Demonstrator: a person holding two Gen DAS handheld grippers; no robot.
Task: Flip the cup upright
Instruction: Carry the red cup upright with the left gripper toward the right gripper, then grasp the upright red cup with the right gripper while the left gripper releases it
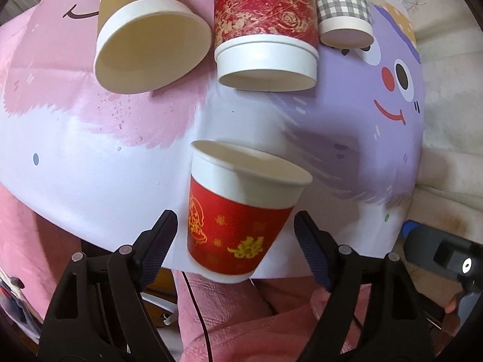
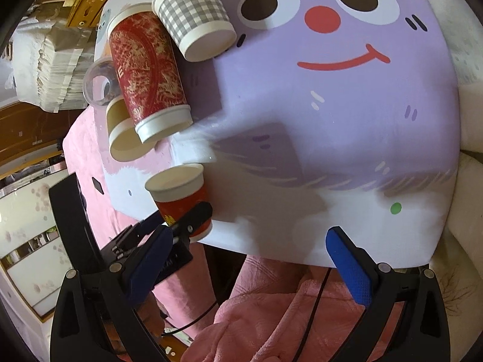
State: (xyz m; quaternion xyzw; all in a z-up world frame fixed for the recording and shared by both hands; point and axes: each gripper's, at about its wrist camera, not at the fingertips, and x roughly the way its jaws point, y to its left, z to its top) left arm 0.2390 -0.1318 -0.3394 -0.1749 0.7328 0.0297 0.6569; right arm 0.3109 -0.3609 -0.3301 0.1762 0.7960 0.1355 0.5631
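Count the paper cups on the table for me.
4 paper cups: small red cup upright at the near edge; kraft cup, tall red cup and gingham cup on their sides farther back. More may be hidden.

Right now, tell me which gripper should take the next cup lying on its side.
Right. The left gripper has its open fingers around the upright red cup; the right gripper is open and holds nothing, with the checked cup lying ahead of it.

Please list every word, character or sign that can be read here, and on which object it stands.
"囍" in gold, low on the small red cup.
Gold emblem beside it: too blurred to read.
Pale marks on the tall red cup: not legible.
Nothing else can be read.
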